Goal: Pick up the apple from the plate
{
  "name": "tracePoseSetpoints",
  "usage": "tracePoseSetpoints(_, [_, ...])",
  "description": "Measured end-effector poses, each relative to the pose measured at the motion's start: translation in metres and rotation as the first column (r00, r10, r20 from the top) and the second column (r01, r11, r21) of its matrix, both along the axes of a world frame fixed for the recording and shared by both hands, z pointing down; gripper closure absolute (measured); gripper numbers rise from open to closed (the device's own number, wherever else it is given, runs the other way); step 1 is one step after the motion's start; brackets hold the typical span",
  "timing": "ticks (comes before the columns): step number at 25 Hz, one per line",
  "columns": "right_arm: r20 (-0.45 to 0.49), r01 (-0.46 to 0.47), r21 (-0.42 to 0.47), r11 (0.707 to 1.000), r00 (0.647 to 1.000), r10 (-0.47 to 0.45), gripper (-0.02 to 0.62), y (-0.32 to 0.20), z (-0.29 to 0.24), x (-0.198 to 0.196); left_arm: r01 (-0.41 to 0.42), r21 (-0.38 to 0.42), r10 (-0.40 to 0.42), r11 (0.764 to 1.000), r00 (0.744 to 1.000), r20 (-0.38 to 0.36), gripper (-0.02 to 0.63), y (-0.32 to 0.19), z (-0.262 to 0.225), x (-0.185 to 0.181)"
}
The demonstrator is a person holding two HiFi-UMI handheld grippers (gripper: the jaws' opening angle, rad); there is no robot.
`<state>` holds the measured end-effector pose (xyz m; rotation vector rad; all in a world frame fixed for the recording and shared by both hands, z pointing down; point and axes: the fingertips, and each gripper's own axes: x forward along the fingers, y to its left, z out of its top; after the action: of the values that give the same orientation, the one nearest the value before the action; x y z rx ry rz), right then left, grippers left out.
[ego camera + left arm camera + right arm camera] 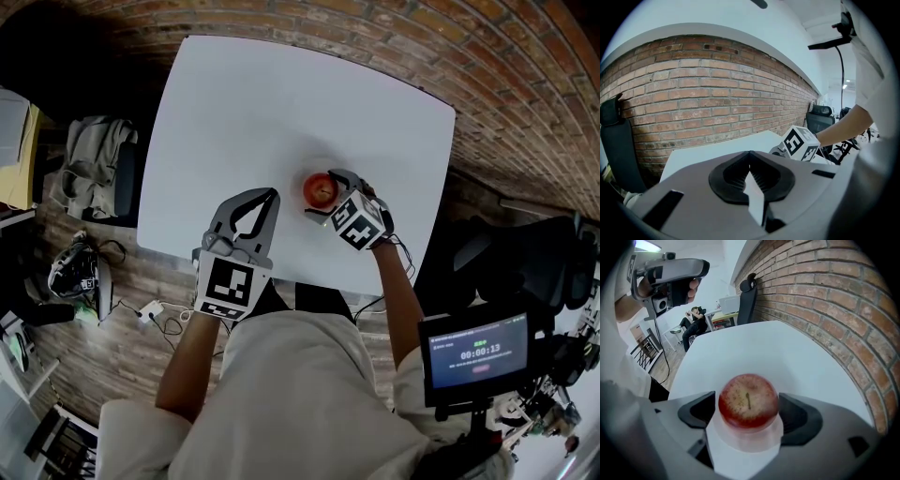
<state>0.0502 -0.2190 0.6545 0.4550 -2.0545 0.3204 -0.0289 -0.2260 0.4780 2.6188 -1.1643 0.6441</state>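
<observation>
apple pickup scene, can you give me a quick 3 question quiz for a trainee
1. Fill in: the left gripper has its jaws ____ and holds nothing.
2. The apple stands between the jaws of: A) the left gripper, B) the right gripper, C) neither.
3. True or false: the apple hangs in the air, clear of the plate.
Key: 1 together; 2 B; 3 false, it rests on the plate.
</observation>
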Motion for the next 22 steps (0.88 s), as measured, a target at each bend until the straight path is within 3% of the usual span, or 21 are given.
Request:
tracePoseSetpoints(9, [-0.041, 0.003, 0.022, 1.000, 0.999, -0.002, 0.193, -0.002, 0.009, 0.002, 0.006, -0.001, -0.006, 1.000, 1.000, 0.000, 0.601, 0.001, 0.000, 0.002])
tracePoseSetpoints(22, [-0.022, -0.014, 0.016, 1.000, 1.000, 0.014, 0.195, -0.005, 0.011, 0.006, 0.012, -0.005, -0.012, 1.000, 1.000, -0.010, 0.601, 0.002, -0.001, 0.004])
